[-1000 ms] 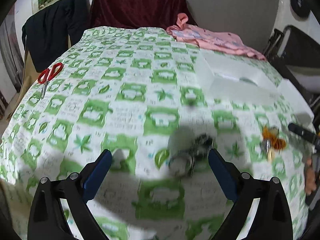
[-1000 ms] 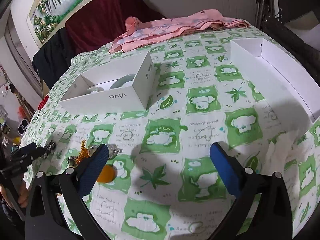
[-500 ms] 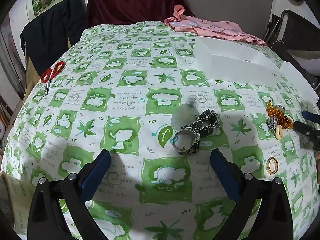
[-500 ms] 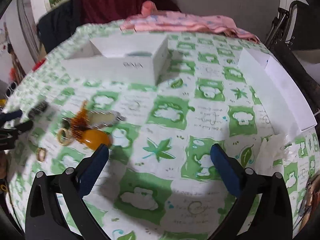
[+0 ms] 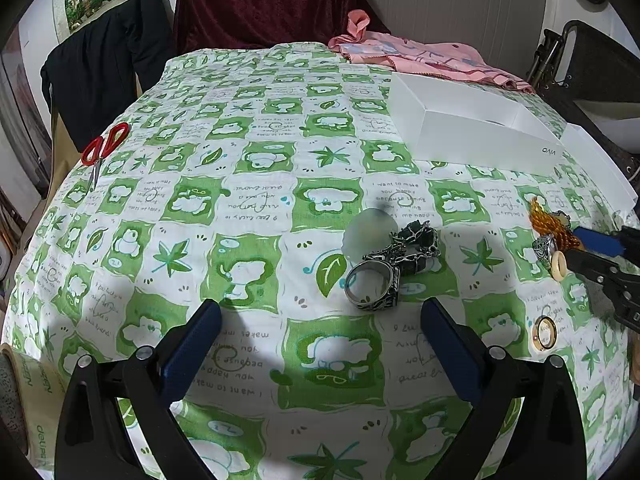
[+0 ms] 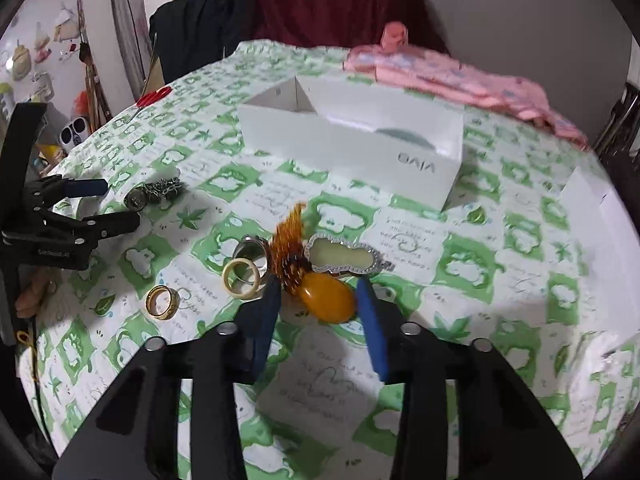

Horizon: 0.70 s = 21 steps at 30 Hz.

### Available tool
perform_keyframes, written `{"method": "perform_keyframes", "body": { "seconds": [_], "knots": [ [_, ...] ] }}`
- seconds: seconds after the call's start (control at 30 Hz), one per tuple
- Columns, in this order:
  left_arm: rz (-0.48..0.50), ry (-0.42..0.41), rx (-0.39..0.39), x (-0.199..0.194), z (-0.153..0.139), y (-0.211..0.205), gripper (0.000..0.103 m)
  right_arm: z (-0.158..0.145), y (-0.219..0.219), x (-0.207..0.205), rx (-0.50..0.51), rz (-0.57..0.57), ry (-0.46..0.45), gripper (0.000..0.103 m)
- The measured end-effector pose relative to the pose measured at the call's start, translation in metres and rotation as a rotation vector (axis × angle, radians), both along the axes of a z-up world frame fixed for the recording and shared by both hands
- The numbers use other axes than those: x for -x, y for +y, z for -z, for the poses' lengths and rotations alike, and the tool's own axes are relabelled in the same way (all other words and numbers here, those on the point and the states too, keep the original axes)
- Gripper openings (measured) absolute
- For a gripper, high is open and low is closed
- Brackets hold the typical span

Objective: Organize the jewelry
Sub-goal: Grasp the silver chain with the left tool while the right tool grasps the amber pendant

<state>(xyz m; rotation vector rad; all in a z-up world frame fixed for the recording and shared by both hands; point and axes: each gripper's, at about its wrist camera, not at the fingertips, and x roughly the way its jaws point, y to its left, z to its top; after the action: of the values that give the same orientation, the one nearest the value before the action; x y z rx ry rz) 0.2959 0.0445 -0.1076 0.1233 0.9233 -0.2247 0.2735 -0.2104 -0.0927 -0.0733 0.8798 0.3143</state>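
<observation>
An amber stone pendant [image 6: 328,300] with a brown tassel [image 6: 288,240] lies on the green-print tablecloth [image 6: 460,272]. My right gripper [image 6: 319,290] straddles the stone and its jaws are closing; a slim gap still shows on the left side. Beside it lie a pale gourd pendant [image 6: 344,258], a cream ring [image 6: 240,278], a silver ring [image 6: 250,250] and a gold ring [image 6: 162,300]. My left gripper [image 5: 320,308] is open, just short of a carved silver ring [image 5: 370,284] and a dark chain bracelet [image 5: 416,244].
An open white box [image 6: 360,156] stands behind the jewelry, with a second white box part [image 6: 600,208] to the right. Red scissors [image 5: 100,152] lie at the far left edge, pink cloth [image 5: 420,60] at the back. A tape roll [image 5: 24,392] sits near left.
My right gripper moved left over the amber pendant, rolled, and narrowed its jaws from wide apart to close around the stone. The left gripper barely shifted.
</observation>
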Motion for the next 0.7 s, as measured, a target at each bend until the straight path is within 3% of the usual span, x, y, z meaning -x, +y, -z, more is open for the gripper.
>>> {"method": "perform_keyframes", "body": {
  "seconds": [0.13, 0.23, 0.33, 0.37, 0.43, 0.53, 0.6, 0.7],
  "knots": [
    [0.002, 0.001, 0.002, 0.0, 0.0, 0.0, 0.099, -0.004, -0.013, 0.003, -0.027, 0.064, -0.028, 0.03],
    [0.0, -0.001, 0.001, 0.0, -0.001, 0.0, 0.098, 0.0, -0.028, -0.001, -0.093, 0.096, 0.017, 0.031],
    [0.013, -0.027, 0.0, -0.001, -0.007, -0.005, 0.098, -0.001, -0.026, 0.0, -0.079, 0.092, 0.013, 0.032],
    [0.026, -0.044, -0.002, -0.003, -0.01, -0.008, 0.097, 0.0, -0.025, 0.001, -0.074, 0.088, 0.011, 0.034],
    [0.049, -0.076, -0.016, -0.009, -0.015, -0.017, 0.095, -0.001, -0.022, 0.003, -0.064, 0.083, 0.002, 0.048],
    [0.096, -0.073, -0.031, -0.019, -0.015, -0.029, 0.078, 0.0, -0.026, 0.002, -0.069, 0.097, 0.006, 0.053],
    [0.126, -0.059, -0.056, -0.023, -0.01, -0.039, 0.058, 0.0, -0.029, 0.001, -0.083, 0.102, 0.013, 0.054],
    [0.161, -0.096, -0.108, -0.013, -0.007, -0.048, 0.055, 0.0, -0.028, 0.0, -0.085, 0.102, 0.014, 0.054]
  ]
}}
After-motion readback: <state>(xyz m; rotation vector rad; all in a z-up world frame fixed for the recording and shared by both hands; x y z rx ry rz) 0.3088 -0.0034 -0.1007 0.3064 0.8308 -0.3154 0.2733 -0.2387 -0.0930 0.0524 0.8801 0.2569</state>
